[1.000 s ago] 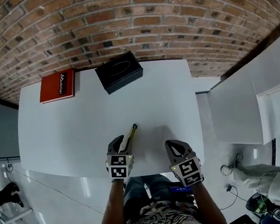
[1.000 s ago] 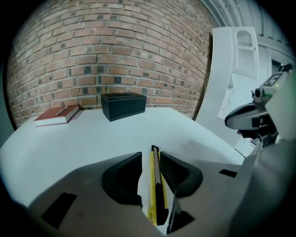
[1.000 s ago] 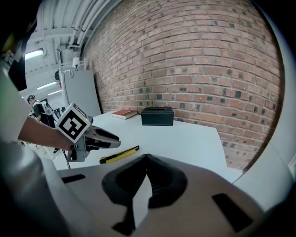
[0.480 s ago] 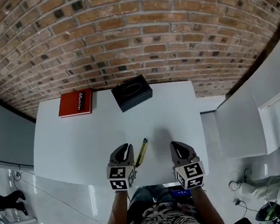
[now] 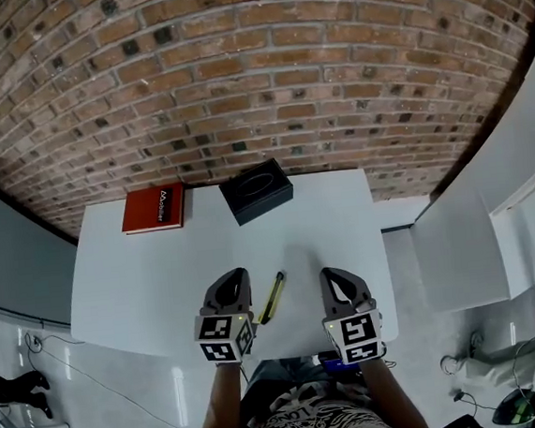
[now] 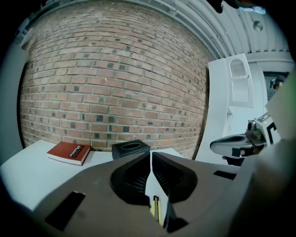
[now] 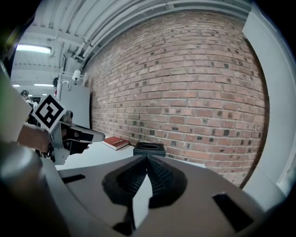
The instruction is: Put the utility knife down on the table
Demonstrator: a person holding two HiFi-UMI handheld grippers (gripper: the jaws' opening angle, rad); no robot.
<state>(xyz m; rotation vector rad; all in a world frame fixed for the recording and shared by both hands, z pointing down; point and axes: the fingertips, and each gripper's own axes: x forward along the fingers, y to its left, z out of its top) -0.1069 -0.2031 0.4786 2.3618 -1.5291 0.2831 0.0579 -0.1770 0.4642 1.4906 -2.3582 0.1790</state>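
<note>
A bare, workshop-like test room in an industrial building, not a home. An exposed brick wall (image 5: pixel 255 87) runs behind a plain white table (image 5: pixel 160 266) that carries little more than a red book (image 5: pixel 155 208) and a black tissue box (image 5: pixel 257 190). The glossy white floor (image 5: pixel 126 405) has a loose cable (image 5: pixel 94 368) trailing across it, and tall white panels (image 5: pixel 458 237) close off the right side. Overhead, the right gripper view shows a ribbed ceiling with pipes (image 7: pixel 115 18), a strip light (image 7: pixel 32 48) and a grey metal cabinet (image 7: pixel 76 115) against the wall.
</note>
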